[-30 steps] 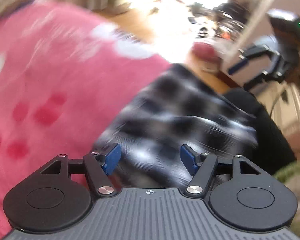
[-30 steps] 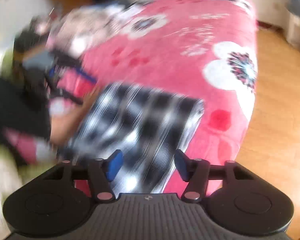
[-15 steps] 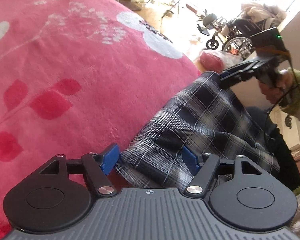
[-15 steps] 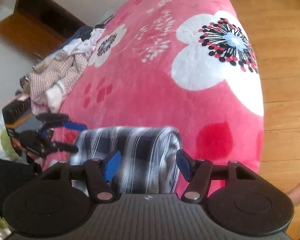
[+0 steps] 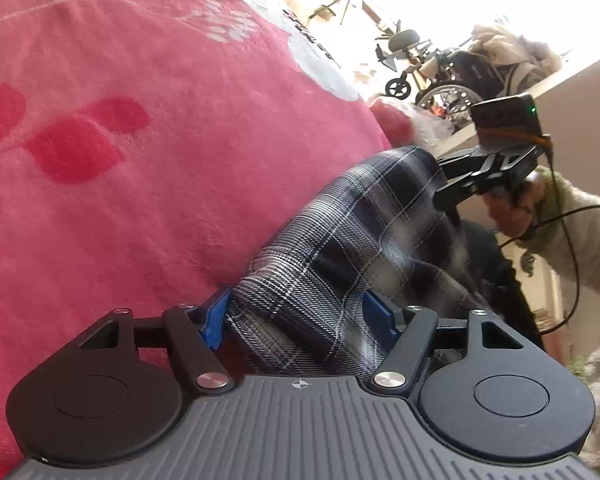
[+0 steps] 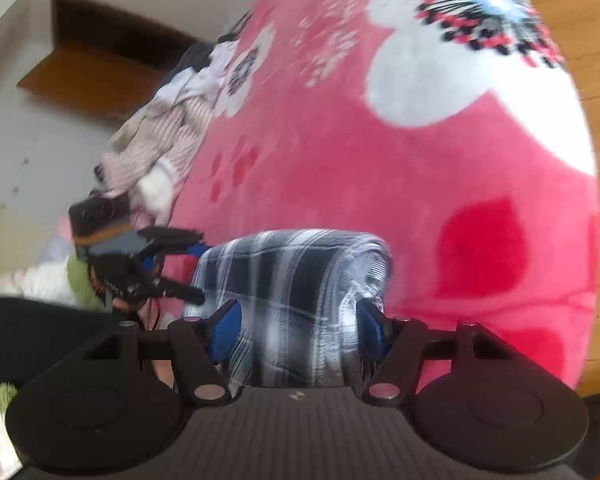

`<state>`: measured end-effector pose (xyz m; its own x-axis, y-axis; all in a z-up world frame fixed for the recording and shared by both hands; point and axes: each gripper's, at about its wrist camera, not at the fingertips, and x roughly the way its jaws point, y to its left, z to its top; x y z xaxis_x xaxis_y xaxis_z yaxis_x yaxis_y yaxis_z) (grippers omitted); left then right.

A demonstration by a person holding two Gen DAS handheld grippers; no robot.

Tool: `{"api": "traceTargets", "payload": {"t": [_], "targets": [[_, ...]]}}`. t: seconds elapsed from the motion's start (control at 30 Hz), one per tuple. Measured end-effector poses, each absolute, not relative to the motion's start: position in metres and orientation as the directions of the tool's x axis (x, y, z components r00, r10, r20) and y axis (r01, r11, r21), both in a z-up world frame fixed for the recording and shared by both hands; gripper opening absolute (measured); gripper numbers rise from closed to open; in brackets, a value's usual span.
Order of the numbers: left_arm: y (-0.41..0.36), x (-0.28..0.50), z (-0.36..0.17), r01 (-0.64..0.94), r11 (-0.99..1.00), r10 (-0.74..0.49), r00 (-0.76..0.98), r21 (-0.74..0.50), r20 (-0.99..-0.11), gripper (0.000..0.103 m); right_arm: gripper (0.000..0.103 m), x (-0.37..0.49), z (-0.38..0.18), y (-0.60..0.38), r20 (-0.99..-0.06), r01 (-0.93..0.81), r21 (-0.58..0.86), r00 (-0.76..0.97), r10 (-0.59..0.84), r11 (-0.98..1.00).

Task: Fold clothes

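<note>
Covering the whole bed, the pink floral blanket (image 6: 400, 152) carries a heap of loose clothes (image 6: 168, 136) at its far side and, at its near edge, the folded plaid garment (image 5: 352, 248). The left gripper (image 5: 300, 320) and right gripper (image 6: 296, 326) each stand apart, blue pads straddling opposite ends of the garment, not pinching it. My guess: closing on only the top layer would peel the fold open; a tug toward the edge could drag it off the bed.
</note>
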<state>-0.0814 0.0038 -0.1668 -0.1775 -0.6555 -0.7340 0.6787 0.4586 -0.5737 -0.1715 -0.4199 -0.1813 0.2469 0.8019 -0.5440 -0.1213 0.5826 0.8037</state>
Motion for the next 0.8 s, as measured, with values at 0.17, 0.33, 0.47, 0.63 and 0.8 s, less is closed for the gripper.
{"api": "traceTargets", "payload": {"t": [0.17,0.33,0.47,0.63,0.8], "targets": [[0.003,-0.084,-0.171,0.674,0.453,-0.666,-0.179,-0.584,-0.724,0.032,0.042,-0.173,-0.184,-0.414,-0.541,-0.132,0.805,0.238,0.806,0.579],[0.007,-0.088,-0.163,0.656,0.489,-0.703,-0.093,-0.575,-0.705,0.016,0.027,-0.171,-0.174,-0.41,-0.541,-0.169,0.787,0.274,0.795,0.593],[0.009,-0.082,-0.157,0.648,0.511,-0.715,-0.045,-0.565,-0.698,0.015,0.023,-0.17,-0.165,-0.407,-0.536,-0.203,0.771,0.304,0.788,0.603],[0.01,-0.055,-0.147,0.654,0.535,-0.721,0.024,-0.535,-0.693,0.014,0.022,-0.158,-0.152,-0.405,-0.523,-0.245,0.751,0.346,0.779,0.613],[0.01,-0.001,-0.131,0.651,0.58,-0.722,0.131,-0.491,-0.679,0.014,0.022,-0.11,-0.134,-0.404,-0.498,-0.293,0.724,0.403,0.768,0.624]]}}
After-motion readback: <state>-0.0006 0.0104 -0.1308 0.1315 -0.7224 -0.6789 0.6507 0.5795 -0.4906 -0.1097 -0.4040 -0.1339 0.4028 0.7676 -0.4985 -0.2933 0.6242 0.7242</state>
